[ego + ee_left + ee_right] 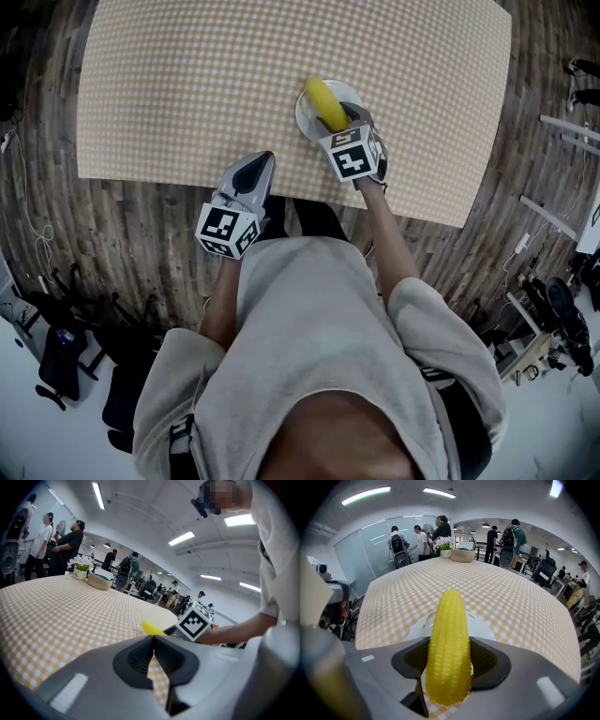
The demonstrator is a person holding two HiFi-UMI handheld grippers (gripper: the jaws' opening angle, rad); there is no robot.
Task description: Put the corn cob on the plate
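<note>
The yellow corn cob [325, 103] lies tilted over a small white plate [304, 122] near the front right of the checked table [187, 84]. My right gripper [349, 118] is shut on the cob's near end. In the right gripper view the corn cob [449, 639] stands between the jaws of the right gripper [450, 662], with the plate [483, 628] right beneath it; whether the cob touches the plate I cannot tell. My left gripper [265, 159] hangs at the table's front edge, shut and empty. From the left gripper [153, 641] the corn cob [152, 628] shows ahead.
A flower pot [446, 551] and a basket [462, 555] stand at the table's far end. Several people stand or sit beyond the table. Wooden floor [131, 234] surrounds the table, with chairs and gear at the room's edges.
</note>
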